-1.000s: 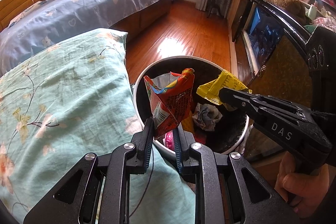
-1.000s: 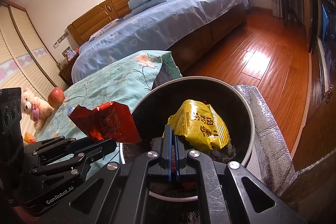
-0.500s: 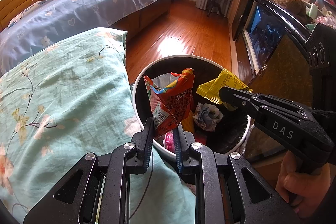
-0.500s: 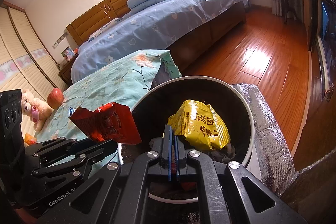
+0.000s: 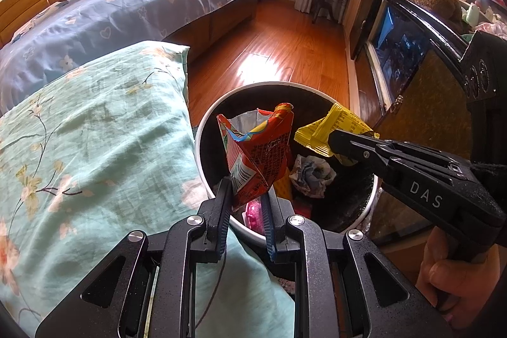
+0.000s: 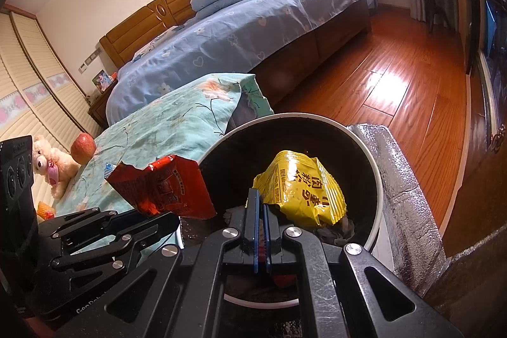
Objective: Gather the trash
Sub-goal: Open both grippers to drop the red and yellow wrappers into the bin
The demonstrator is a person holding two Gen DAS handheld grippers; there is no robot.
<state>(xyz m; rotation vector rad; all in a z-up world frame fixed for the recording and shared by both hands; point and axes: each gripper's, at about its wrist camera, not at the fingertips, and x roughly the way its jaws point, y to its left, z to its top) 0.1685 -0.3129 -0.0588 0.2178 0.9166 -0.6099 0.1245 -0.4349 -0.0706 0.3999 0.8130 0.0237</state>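
1. Wrappers first: the left gripper (image 5: 245,205) has its jaws narrowed onto the bottom corner of a torn red snack bag (image 5: 258,157), which stands up out of the claw with its open mouth at 12 o'clock. Seen from the right wrist, that red bag (image 6: 161,189) hangs at about 9 o'clock of the bin, right at the rim and not clearly over the opening.

2. The right gripper (image 6: 258,205) is pinched fully closed on the edge of a yellow wrapper (image 6: 301,189). From the left wrist the same yellow wrapper (image 5: 332,132) sits at roughly 2 o'clock over the bin mouth, clamped at the fingertips.

3. The trash bin (image 5: 202,167), round with a white rim and dark inside, sits on the floor tight against the teal floral bedding (image 5: 95,148). Already in it: a crumpled paper ball (image 5: 312,175) near the middle and something pink (image 5: 253,211) at 6 o'clock, partly hidden by the claw.

4. Progress guess: fairly far along for these two pieces. Both are picked up and carried to the bin, neither is dropped yet. What's left is opening both claws, and the red one probably needs a nudge inward first.

5. Maybe more to collect: a small orange packet (image 6: 46,208) lies on the bedding by the teddy bear (image 6: 50,163) and an apple (image 6: 83,148), at 9 o'clock in the right view. Can't tell if it's trash.
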